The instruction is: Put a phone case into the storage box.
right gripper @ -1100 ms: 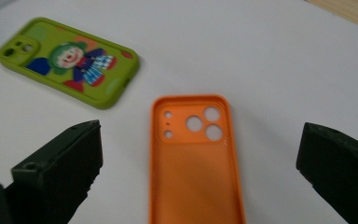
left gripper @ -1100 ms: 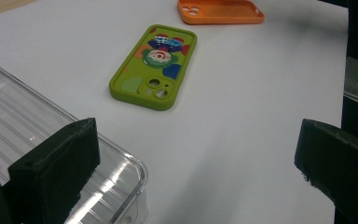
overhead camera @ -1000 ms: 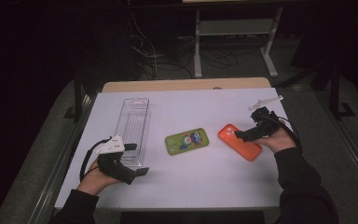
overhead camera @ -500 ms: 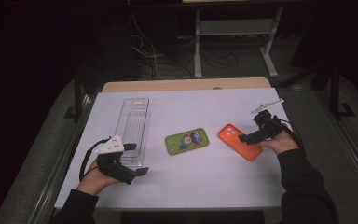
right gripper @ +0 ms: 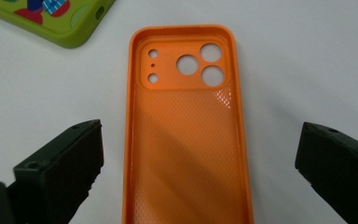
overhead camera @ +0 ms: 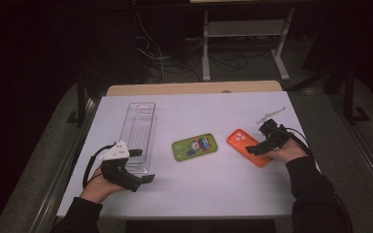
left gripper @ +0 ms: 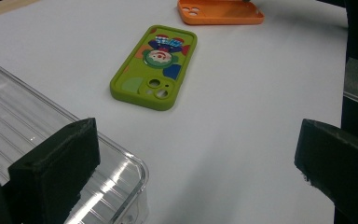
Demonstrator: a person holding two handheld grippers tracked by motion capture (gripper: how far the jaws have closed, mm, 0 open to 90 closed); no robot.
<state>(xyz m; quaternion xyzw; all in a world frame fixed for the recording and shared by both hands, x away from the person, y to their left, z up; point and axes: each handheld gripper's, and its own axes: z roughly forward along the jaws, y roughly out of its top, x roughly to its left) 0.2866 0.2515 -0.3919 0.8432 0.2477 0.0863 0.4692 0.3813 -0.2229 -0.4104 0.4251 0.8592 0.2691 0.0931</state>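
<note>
Orange phone case (right gripper: 189,135) (hollow side up) lies between the wide-spread right gripper (right gripper: 200,172) jaws.

Bare table (overhead camera: 223,189) between cases; clear tray (overhead camera: 138,128) blocks left.

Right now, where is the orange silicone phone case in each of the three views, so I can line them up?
High view: the orange silicone phone case lies right of centre, its near end under the right gripper.
Left gripper view: at the top edge, right of centre.
Right gripper view: centre frame, inside up, between the open jaws.
Shared landmark: the green patterned phone case, beside it in every view.
</note>
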